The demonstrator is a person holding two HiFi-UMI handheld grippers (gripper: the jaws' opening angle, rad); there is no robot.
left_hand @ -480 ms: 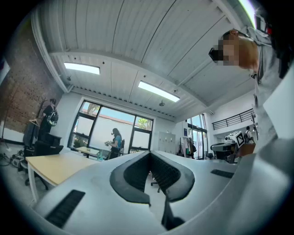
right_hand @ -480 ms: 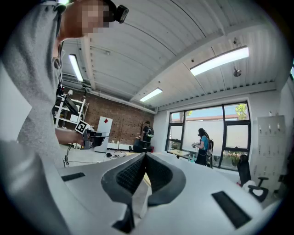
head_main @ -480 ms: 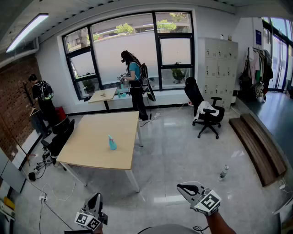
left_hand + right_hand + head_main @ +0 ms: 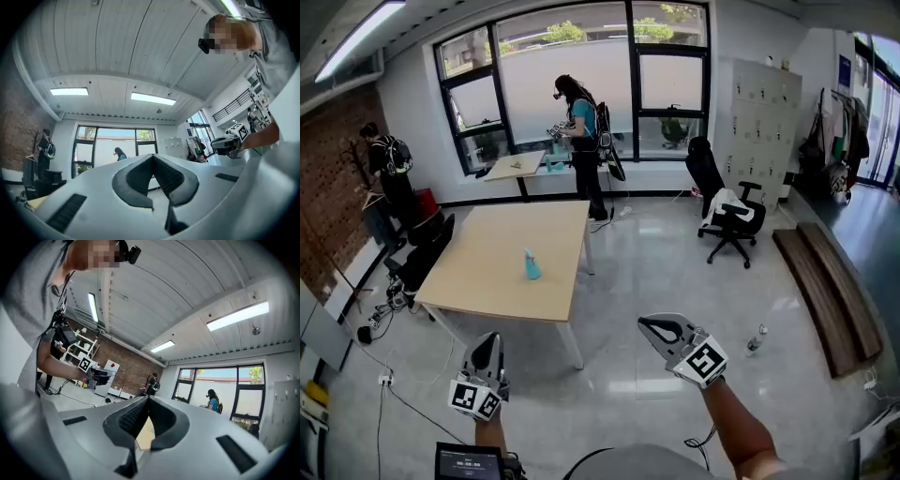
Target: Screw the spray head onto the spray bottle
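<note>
In the head view, the small teal plastic spray bottle (image 4: 531,266) stands upright on the pale rectangular wooden table (image 4: 487,291). It is well apart from both grippers, which are held low over the glossy grey floor. The left gripper (image 4: 487,340) points up the picture towards the table. The right gripper (image 4: 650,325) points towards the upper left. A person in a teal shirt (image 4: 581,141) stands by the big black-framed window (image 4: 572,84).

In the left gripper view, the two dark-padded fingers meet at their tips with nothing between them, against the white ceiling and the far window.

In the right gripper view, the fingers are likewise pressed together and empty. A sliver of the pale table top shows below their tips.
</note>
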